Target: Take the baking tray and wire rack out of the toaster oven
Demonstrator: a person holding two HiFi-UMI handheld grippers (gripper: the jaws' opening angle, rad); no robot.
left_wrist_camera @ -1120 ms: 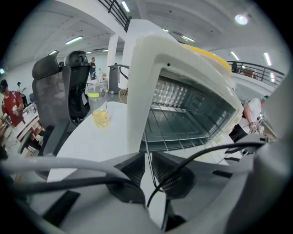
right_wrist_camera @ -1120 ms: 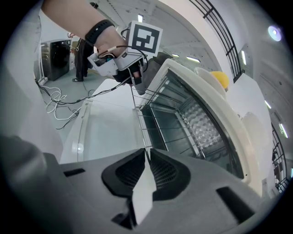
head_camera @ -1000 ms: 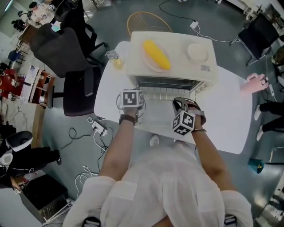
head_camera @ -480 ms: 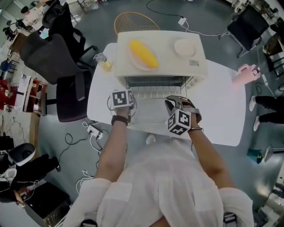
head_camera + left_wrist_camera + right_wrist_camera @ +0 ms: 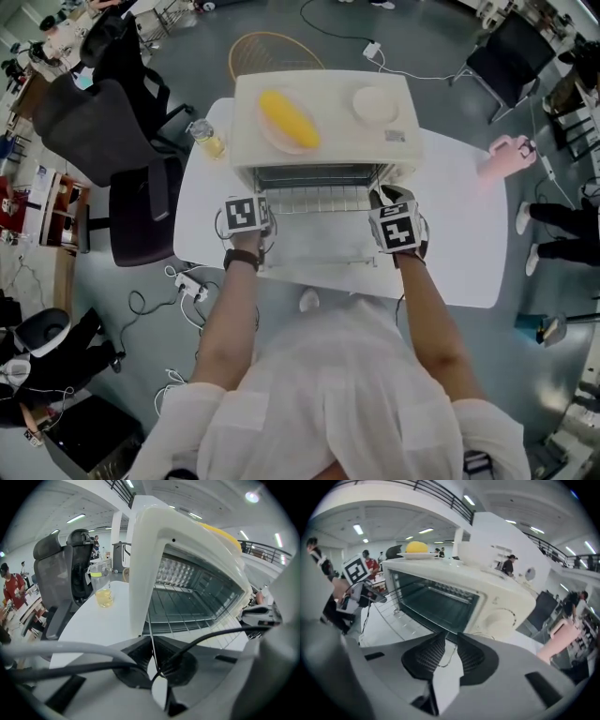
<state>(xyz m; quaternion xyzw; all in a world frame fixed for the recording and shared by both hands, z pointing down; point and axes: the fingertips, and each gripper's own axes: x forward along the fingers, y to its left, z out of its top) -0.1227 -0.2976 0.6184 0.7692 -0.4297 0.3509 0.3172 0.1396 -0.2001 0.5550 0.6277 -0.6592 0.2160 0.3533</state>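
A cream toaster oven (image 5: 323, 94) stands on the white table (image 5: 450, 234), its door (image 5: 319, 248) folded down flat. The wire rack (image 5: 323, 199) pokes out of the mouth, over the door. My left gripper (image 5: 265, 208) is at the rack's front left corner, and in the left gripper view its jaws (image 5: 151, 641) are shut on a thin edge wire of the rack (image 5: 187, 616). My right gripper (image 5: 380, 201) is at the front right corner. Its jaws (image 5: 451, 641) have just been opening; the rack's corner wire lies between the pads (image 5: 424, 656), untouched. I cannot make out a baking tray.
On the oven's top sit a plate with a yellow corn cob (image 5: 289, 119) and a white bowl (image 5: 375, 103). A glass of yellow liquid (image 5: 208, 141) stands at the table's left. A pink object (image 5: 506, 155) lies at the right edge. Office chairs (image 5: 112, 122) stand left.
My right gripper has moved right from over the middle of the door to the rack's right corner and rolled its marker cube upward. The left gripper has stayed put.
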